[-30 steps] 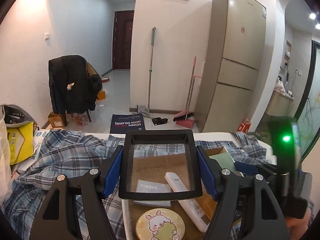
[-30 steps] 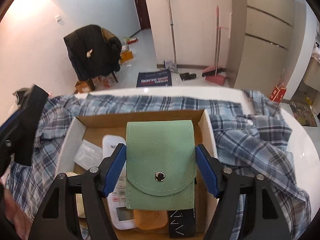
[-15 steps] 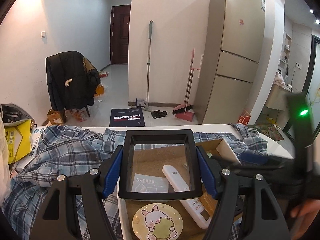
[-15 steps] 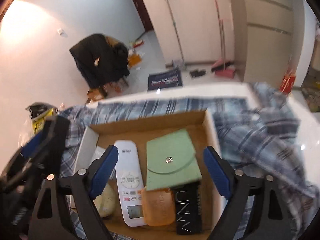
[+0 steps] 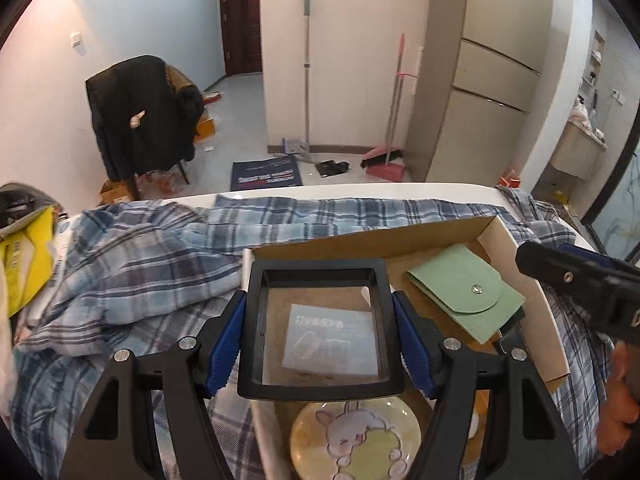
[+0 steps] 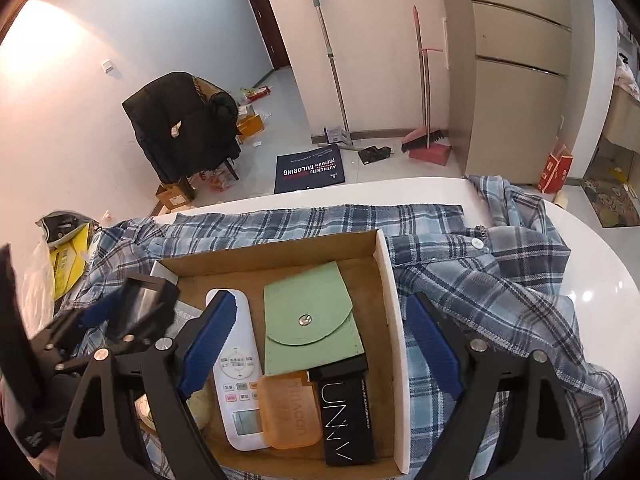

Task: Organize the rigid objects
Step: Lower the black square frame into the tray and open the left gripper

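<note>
A black square frame with a clear window (image 5: 318, 270) is clamped between the blue pads of my left gripper (image 5: 320, 328). It hangs over the left end of an open cardboard box (image 6: 384, 292). Through the window I see a white leaflet (image 5: 332, 336). In the box lie a green snap pouch (image 6: 308, 316), a white remote (image 6: 236, 376), an orange case (image 6: 288, 412), a black carton (image 6: 346, 412) and a round rabbit tin (image 5: 354, 440). My right gripper (image 6: 320, 344) hovers open above the pouch, touching nothing. The left gripper (image 6: 120, 312) also shows in the right wrist view.
A blue plaid shirt (image 6: 500, 280) is spread under and around the box on a white table (image 6: 592, 272). A yellow bag (image 5: 24, 260) sits at the table's left end. A hand (image 5: 620, 400) holds the right gripper at the right edge.
The right gripper opened and let go of the green pouch, which now lies flat in the box. The left gripper sank lower and tilted down with the black frame.
</note>
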Tool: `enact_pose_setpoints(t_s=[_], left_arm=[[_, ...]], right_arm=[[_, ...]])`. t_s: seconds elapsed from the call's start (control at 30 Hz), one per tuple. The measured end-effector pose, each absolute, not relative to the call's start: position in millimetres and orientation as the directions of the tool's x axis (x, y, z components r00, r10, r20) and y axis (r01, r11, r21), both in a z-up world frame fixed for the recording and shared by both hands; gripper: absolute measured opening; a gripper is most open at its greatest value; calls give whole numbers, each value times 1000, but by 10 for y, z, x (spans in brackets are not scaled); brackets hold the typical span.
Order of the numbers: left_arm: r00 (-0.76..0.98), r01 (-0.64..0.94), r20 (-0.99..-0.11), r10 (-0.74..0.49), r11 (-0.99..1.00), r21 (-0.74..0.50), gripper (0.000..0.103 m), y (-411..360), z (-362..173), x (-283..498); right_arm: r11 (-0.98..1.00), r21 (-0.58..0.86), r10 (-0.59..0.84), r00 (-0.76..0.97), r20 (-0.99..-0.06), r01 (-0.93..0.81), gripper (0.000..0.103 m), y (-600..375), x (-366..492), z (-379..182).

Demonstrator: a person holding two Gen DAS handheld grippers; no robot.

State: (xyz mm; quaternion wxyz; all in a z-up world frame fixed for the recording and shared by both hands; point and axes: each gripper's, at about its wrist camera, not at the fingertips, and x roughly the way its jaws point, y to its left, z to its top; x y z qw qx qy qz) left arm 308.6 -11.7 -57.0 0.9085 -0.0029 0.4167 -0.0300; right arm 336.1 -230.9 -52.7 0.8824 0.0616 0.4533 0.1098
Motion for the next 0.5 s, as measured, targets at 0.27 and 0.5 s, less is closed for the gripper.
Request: enact_pose_setpoints(t_s=[0.27,0.5], left_arm=[[655,51,-752,-68,998,-46,72,-146,-622,3096],[680,37,-731,-58,998,-45,72,-154,-523,3055]], right_arm=[[962,245,271,548,-791,-122,86,-2365,3372,-567],[973,199,229,580,-782,-115,86,-2325,3350,-530]])
